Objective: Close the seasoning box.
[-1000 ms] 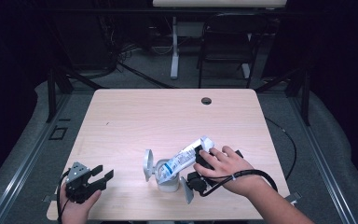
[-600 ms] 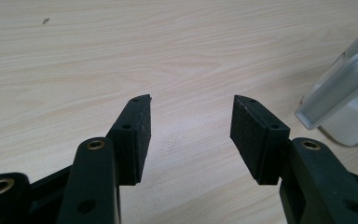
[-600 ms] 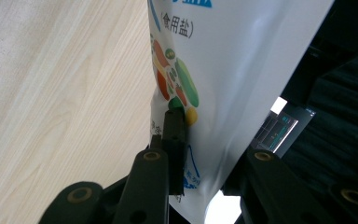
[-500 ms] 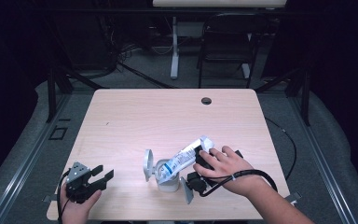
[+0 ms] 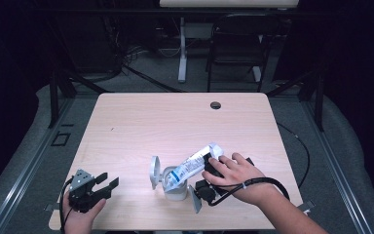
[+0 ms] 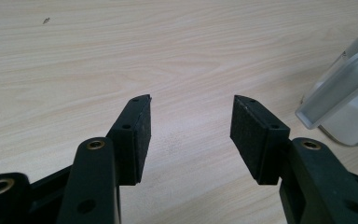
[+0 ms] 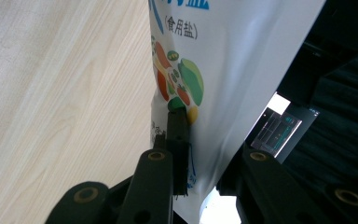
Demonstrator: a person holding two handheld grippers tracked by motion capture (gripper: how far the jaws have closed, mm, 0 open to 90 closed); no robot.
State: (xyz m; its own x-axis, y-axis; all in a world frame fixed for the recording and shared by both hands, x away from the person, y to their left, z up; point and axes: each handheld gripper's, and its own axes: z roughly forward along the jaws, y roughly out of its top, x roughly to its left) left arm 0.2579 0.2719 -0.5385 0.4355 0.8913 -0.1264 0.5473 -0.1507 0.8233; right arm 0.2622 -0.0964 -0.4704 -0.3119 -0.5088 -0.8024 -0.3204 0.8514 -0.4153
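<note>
A: Nothing on the table (image 5: 141,122) has shifted since a second ago, hands parked too, but the right gripper (image 5: 209,180) has just been closing its jaws, and the salt bag (image 5: 192,165) sits between them.

B: Big picture first: pale wood tabletop, the action down at the near edge, right of centre.

A: Correct. That bag lies tilted, low end poking into the mouth of a clear jar (image 5: 174,187), whose hinged lid (image 5: 154,171) stands open on the left.

B: And the grip?

A: From the right gripper view, one pad presses the printed face of the bag (image 7: 223,60); the other jaw is behind it. I call that clamped on the bag near its upper end.

B: How will it handle?

A: My guess: a soft plastic pouch, loose grains inside, so it sags and the weight slides toward the low end. Slippery film too. Best hold is up high, near the top seam, pinching across the flat.

B: Left side?

A: The left gripper (image 5: 100,187) waits at the near left corner, jaws spread wide, empty; its own view (image 6: 189,123) shows bare wood between the pads (image 6: 247,135), the jar (image 6: 345,98) off at the edge.
</note>
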